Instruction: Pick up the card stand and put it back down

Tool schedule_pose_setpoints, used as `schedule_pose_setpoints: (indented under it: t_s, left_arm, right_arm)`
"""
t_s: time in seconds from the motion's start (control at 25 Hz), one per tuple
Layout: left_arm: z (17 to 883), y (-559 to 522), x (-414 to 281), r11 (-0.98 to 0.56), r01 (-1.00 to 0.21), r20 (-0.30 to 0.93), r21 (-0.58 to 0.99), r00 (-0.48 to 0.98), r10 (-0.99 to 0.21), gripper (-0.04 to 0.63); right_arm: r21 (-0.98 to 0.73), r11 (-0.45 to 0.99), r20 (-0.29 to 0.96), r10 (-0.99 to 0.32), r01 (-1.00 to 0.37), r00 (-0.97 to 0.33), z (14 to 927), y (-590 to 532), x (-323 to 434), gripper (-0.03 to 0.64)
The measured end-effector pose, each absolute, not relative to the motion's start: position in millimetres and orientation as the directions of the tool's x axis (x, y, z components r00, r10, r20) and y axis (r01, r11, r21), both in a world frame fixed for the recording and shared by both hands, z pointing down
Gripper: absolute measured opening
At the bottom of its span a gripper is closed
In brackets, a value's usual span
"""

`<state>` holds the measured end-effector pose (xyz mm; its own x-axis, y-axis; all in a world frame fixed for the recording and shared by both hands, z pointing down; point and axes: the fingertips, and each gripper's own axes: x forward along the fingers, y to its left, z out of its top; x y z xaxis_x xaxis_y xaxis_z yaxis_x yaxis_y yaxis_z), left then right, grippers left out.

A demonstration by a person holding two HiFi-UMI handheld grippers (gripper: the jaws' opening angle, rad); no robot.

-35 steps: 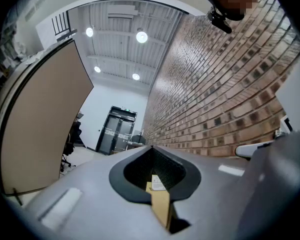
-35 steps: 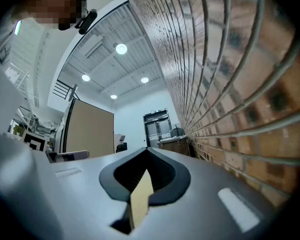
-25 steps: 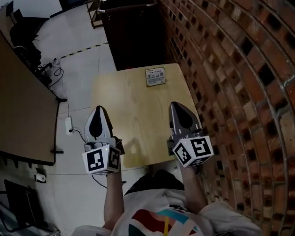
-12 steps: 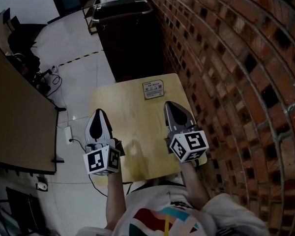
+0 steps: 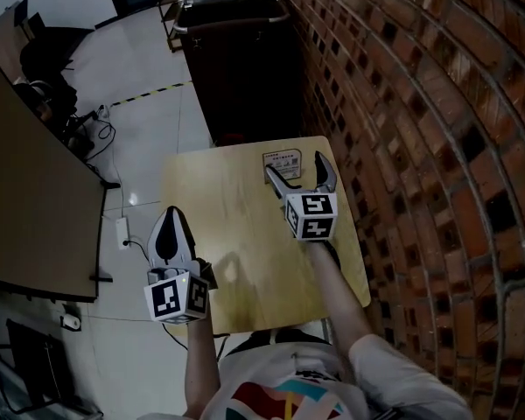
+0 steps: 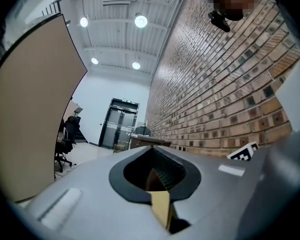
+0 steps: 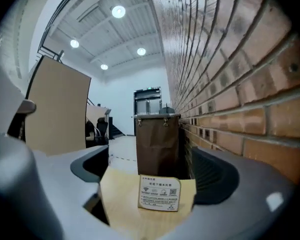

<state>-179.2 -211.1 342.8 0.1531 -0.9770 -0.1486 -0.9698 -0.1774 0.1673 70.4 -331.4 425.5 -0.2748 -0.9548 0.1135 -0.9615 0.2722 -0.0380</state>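
Note:
The card stand point(image 5: 283, 159), a small white printed sign, stands upright near the far edge of the light wooden table point(image 5: 236, 234). My right gripper point(image 5: 297, 170) reaches up to it with its jaws opening. The stand sits just off the fingertips, in line with the gap, and nothing presses on it. In the right gripper view the card stand point(image 7: 160, 193) faces me between the two spread jaws of the right gripper point(image 7: 152, 176). My left gripper point(image 5: 170, 226) hangs at the table's near left edge, shut and empty. The left gripper point(image 6: 155, 173) shows its jaws together in its own view.
A dark brown bin point(image 5: 241, 59) stands right behind the table's far edge. A brick wall point(image 5: 420, 147) runs along the right side. A tan desk top point(image 5: 26, 199) lies to the left, with cables point(image 5: 87, 125) on the pale floor.
My right gripper has moved forward across the table to the card stand, and its jaws have gone from shut to wide apart. The left gripper has barely moved.

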Motion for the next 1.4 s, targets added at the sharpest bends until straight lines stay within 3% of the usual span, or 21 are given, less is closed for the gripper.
schedule_pose_setpoints:
  t_s: [0.12,0.48,0.92,1.4]
  left_arm:
    - [353.9,-217.0,-181.5,-0.155,-0.974,-0.102,0.163,0.14,-0.985,0.006]
    - [390.9,-239.7,-194.7,-0.112,-0.978,-0.018,0.175,0.11,-0.994,0.006]
    - [407.1,-254.3,-199.9,-0.098,-0.977,0.026,0.188,0.104,-0.994,0.006]
    - [409.4,-250.1,-203.1,-0.087,-0.976,0.023,0.199,0.094,-0.995,0.006]
  right_arm:
    - [-0.01,0.263,0.24,-0.936,-0.965,-0.258,466.3,-375.7,63.0,0.574]
    - [-0.02,0.192,0.45,-0.875,-0.981,-0.18,552.3,-437.9,66.4,0.577]
    - [-0.048,0.146,0.463,-0.873,-0.988,-0.151,575.3,-453.0,71.6,0.577]
    - [-0.032,0.199,0.436,-0.879,-0.98,-0.192,573.0,-449.7,72.4,0.577]
